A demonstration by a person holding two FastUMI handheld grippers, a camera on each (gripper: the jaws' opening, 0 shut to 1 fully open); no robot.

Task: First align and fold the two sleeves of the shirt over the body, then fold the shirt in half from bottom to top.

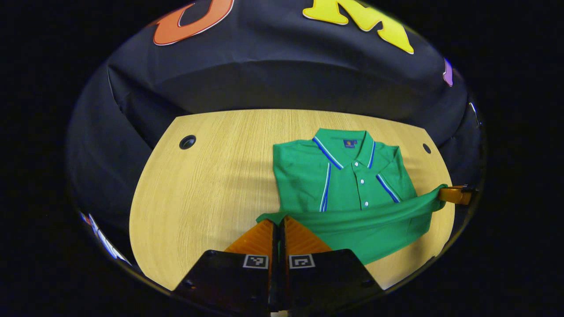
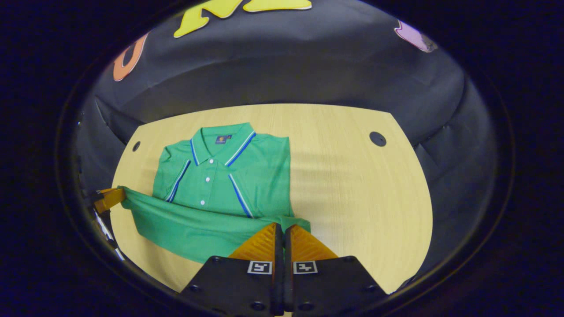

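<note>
Even overhead light, soft table point(image 1: 198, 198) shadows, sharp centre (edges fisheye-bent)

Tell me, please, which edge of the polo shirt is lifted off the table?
The bottom hem, pinched between both grippers; the collar end lies flat on the wooden table.

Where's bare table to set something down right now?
Widest bare wood lies on the table between the shirt and the grommet hole; another broad patch shows beside the shirt in the right gripper view. Crowded: the near edge, where the left hand-held gripper and right hand-held gripper stretch the hem.
</note>
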